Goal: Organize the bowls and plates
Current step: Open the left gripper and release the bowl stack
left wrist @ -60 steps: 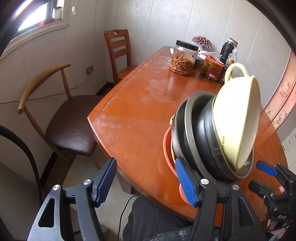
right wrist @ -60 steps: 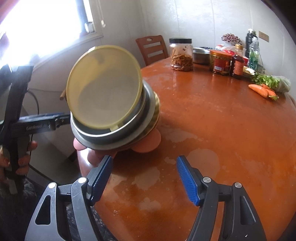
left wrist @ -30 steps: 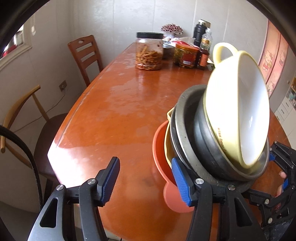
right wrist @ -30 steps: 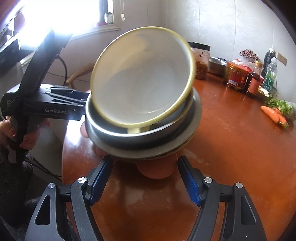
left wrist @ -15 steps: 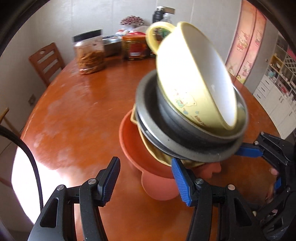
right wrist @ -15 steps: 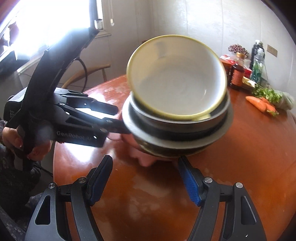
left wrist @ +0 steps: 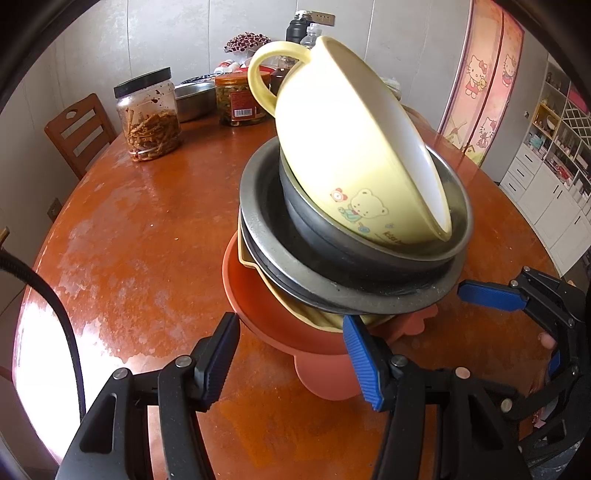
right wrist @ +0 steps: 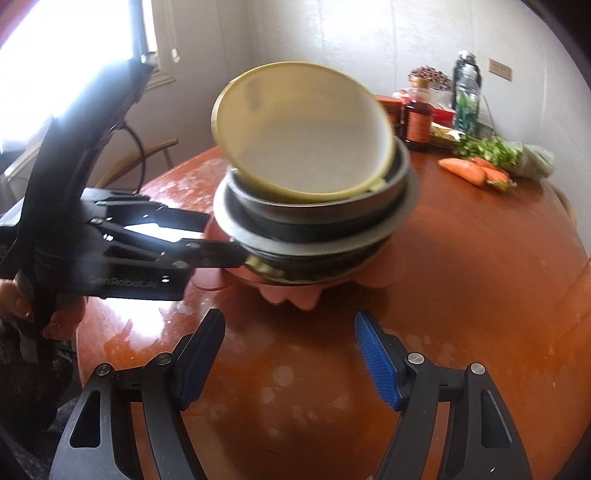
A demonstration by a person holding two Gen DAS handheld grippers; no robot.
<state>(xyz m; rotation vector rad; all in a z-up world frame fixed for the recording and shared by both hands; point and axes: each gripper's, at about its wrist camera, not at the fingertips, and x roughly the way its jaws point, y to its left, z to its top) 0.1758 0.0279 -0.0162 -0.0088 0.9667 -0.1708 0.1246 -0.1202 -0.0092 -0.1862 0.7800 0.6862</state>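
Left gripper point(left wrist: 291, 354): blue-padded jaws stand apart; the right pad touches the lower rim of the dish stack, clamping nothing visible. From the right wrist view, its fingers reach the stack's lower rim at 9 o'clock; whether they pinch it cannot be told.

Right gripper point(right wrist: 288, 354): jaws apart, empty, hovering above the table just short of the stack.

The stack rests on the glossy orange-brown round wooden table point(left wrist: 140, 236), whose finish shows pale worn patches. Bottom to top: an orange plastic bowl with scalloped foot point(left wrist: 273, 325), a pale yellow dish point(left wrist: 295, 306), a grey metal plate point(left wrist: 295, 266), a dark metal bowl point(left wrist: 332, 236), and a tilted cream-yellow ceramic handled bowl with bear print point(left wrist: 354, 155).

Farther along, at 11 o'clock, stands a clear plastic jar with black lid point(left wrist: 149, 114); beyond it, a steel basin point(left wrist: 194, 94) and a red-lidded jar point(left wrist: 238, 98). Orange carrots point(right wrist: 476, 171) with greens lie at 1 o'clock in the right view.

A brown wooden chair point(left wrist: 79, 129) stands against the white panelled wall point(left wrist: 166, 33). A pink cartoon-cat door point(left wrist: 484, 81) and white shelving point(left wrist: 554, 147) occupy 2 o'clock.
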